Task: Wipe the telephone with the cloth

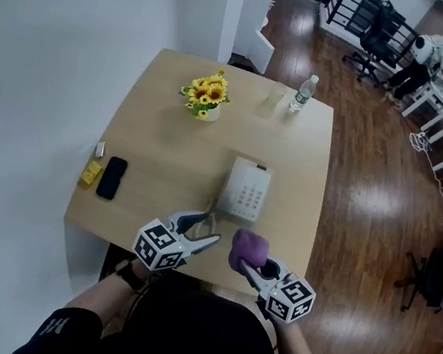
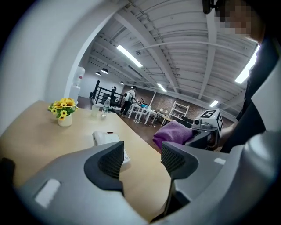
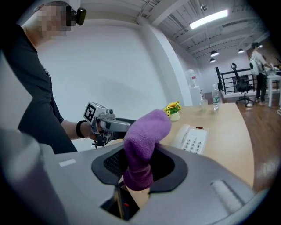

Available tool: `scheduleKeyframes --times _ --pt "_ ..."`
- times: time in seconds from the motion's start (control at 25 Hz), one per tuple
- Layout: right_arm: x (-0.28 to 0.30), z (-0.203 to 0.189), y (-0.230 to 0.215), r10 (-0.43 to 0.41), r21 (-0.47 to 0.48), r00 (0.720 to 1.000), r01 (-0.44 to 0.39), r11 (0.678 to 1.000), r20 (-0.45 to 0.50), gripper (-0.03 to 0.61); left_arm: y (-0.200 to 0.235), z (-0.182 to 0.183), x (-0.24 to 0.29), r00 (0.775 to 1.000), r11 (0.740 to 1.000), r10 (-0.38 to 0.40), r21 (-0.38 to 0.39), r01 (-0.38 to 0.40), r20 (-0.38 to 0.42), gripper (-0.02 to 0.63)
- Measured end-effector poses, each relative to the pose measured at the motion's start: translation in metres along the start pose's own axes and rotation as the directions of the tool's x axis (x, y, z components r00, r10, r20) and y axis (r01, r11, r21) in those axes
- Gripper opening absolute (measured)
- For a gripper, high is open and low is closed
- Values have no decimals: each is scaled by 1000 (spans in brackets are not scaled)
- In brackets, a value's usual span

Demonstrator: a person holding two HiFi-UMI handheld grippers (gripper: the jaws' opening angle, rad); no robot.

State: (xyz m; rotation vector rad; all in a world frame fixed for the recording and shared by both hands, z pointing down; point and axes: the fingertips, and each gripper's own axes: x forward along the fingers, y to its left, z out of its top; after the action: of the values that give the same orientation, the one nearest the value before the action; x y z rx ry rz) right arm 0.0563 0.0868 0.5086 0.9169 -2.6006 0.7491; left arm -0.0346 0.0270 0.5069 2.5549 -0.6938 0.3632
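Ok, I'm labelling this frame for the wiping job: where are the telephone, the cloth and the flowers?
telephone (image 1: 248,193): head view, on its keypad face.
purple cloth (image 3: 141,147): right gripper view, on the fold standing up out of the jaws.
sunflowers (image 1: 207,93): head view, on the yellow blooms.

The cloth (image 1: 245,249) is purple, the telephone (image 1: 245,189) white, the sunflowers (image 1: 206,93) yellow, the table (image 1: 160,146) pale wood.

Light wood desk (image 1: 168,147), pale top. Far side: pot of yellow sunflowers (image 1: 205,99) upright; clear glass (image 1: 272,98) and water bottle (image 1: 302,92) close together, both standing. Right of centre: white telephone (image 1: 245,188), lying flat. Left edge: black mobile phone (image 1: 111,177), yellow block (image 1: 90,174) just beside it, small white item (image 1: 100,149) near
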Motion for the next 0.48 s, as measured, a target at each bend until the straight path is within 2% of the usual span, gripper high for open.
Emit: scheduleKeyframes --times 0.12,0.48 --pt "-25 -15 14 14 -15 1000 -13 1000 12 133 -27 -12 -9 999 999 33 -11 -33 15 259" --pt "-87 -63 55 40 -23 998 -39 999 45 133 -115 -49 -31 999 999 44 -2 -44 18 261"
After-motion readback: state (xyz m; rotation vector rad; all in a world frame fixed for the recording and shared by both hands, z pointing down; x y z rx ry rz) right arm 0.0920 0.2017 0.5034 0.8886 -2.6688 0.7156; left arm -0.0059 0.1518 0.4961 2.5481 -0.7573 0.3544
